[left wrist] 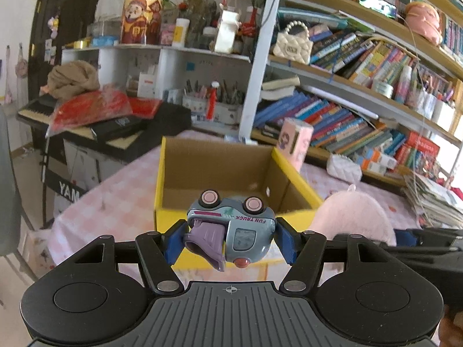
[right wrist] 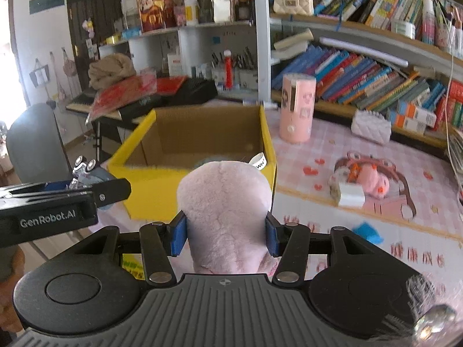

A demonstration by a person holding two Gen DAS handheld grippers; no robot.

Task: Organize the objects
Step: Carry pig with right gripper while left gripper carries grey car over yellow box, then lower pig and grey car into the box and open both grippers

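Note:
My left gripper point(left wrist: 230, 238) is shut on a grey-blue toy truck point(left wrist: 231, 231), held upside down with its pink wheels up, just in front of the near wall of an open yellow cardboard box point(left wrist: 231, 159). My right gripper point(right wrist: 225, 232) is shut on a pink plush toy point(right wrist: 225, 211) with a white tag, held just in front of the same box point(right wrist: 136, 185). In the right wrist view the left gripper's arm point(right wrist: 58, 202) with the truck point(right wrist: 86, 170) shows at the left. The plush also shows in the left wrist view point(left wrist: 350, 217).
The box stands on a pink checked tablecloth point(right wrist: 376, 231). On it lie a pink cylinder point(right wrist: 296, 107), a white quilted purse point(right wrist: 370, 125), a pink toy set point(right wrist: 364, 182) and a blue scrap point(right wrist: 367, 231). Bookshelves point(right wrist: 376, 72) stand behind, a keyboard point(left wrist: 37, 110) at left.

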